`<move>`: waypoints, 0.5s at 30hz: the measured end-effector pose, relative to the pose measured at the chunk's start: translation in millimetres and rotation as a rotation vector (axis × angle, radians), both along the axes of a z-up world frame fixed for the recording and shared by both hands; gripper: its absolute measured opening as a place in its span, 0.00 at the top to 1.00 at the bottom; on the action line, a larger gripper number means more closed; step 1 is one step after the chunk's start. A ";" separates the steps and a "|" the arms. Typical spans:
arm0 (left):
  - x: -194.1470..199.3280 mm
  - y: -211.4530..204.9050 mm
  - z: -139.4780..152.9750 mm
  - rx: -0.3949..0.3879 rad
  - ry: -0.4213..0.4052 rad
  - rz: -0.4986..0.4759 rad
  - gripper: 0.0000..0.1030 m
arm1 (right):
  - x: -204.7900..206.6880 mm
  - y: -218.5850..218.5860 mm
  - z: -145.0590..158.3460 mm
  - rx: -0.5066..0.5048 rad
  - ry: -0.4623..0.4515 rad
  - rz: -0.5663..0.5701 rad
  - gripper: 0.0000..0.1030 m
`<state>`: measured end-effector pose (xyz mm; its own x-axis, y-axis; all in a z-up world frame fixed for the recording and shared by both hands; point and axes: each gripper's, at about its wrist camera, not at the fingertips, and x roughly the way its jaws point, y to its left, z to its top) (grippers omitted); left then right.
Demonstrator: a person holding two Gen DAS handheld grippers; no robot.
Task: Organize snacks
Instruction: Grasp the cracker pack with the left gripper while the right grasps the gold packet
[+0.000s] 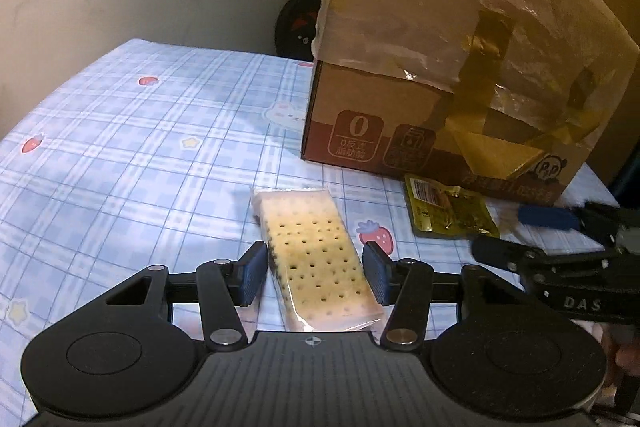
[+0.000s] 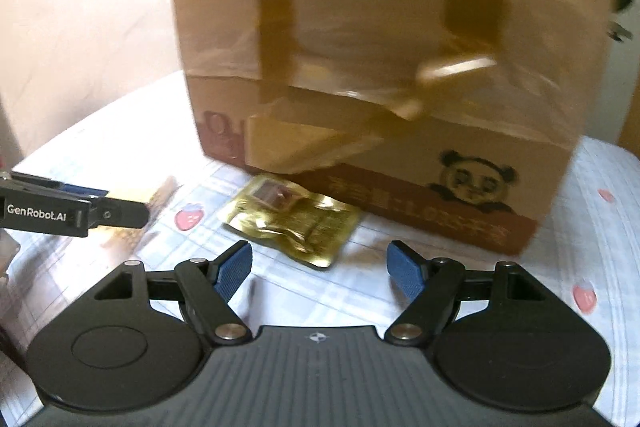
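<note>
A clear-wrapped cracker pack lies lengthwise on the blue checked tablecloth. My left gripper is shut on it, one blue pad against each long side. To its right, a gold foil snack pouch rests against the foot of a taped cardboard box. In the right wrist view my right gripper stands open just short of the pouch, nothing between its pads. That view is blurred. The left gripper shows at its left edge, and the right gripper at the right edge of the left wrist view.
The tall box, with a panda print and torn tape, fills the back right of the table. A black wheel-like object stands behind the table's far edge, by a pale wall. Open cloth stretches to the left.
</note>
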<state>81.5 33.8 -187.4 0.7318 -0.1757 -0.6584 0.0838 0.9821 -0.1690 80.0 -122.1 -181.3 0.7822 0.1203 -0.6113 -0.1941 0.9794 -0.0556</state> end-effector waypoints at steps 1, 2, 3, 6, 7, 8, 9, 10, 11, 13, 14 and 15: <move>0.2 -0.3 -0.9 -0.002 -0.004 -0.002 0.46 | 3.3 4.4 1.0 -0.012 0.001 0.021 0.25; 1.5 1.6 -3.1 -0.007 -0.007 -0.005 0.46 | 6.5 8.7 1.4 -0.016 0.006 0.039 0.25; 1.9 2.7 -4.3 -0.011 -0.010 -0.007 0.46 | 10.4 11.9 1.3 -0.017 0.015 0.050 0.25; -0.7 4.9 -5.1 -0.023 -0.021 -0.008 0.46 | 23.8 20.1 -4.1 -0.021 0.058 0.058 0.25; -1.0 5.5 -5.4 -0.030 -0.023 -0.006 0.46 | 27.3 22.9 -6.6 -0.028 0.070 0.057 0.25; -1.7 5.9 -5.3 -0.032 -0.027 -0.006 0.46 | 29.8 25.3 -8.8 -0.036 0.077 0.057 0.24; -1.4 5.5 -5.8 -0.031 -0.031 -0.006 0.46 | 30.2 26.0 -9.4 -0.035 0.070 0.055 0.24; -1.3 5.5 -6.1 -0.032 -0.034 -0.005 0.46 | 32.0 27.3 -10.4 -0.036 0.072 0.052 0.22; -3.9 6.3 -5.1 -0.033 -0.036 -0.005 0.46 | 33.8 28.6 -10.8 -0.037 0.072 0.044 0.21; -4.9 6.6 -5.2 -0.036 -0.041 -0.002 0.46 | 36.0 28.8 -11.6 -0.032 0.071 0.037 0.20; -5.0 6.6 -5.4 -0.037 -0.043 -0.001 0.46 | 36.7 28.4 -12.3 -0.031 0.069 0.034 0.20; -5.2 6.2 -5.7 -0.039 -0.044 0.001 0.46 | 37.4 28.2 -13.0 -0.030 0.065 0.031 0.19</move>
<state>76.3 40.0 -193.1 0.7599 -0.2000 -0.6185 0.0915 0.9749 -0.2030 117.4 -93.8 -194.3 0.7371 0.1248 -0.6641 -0.2286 0.9709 -0.0713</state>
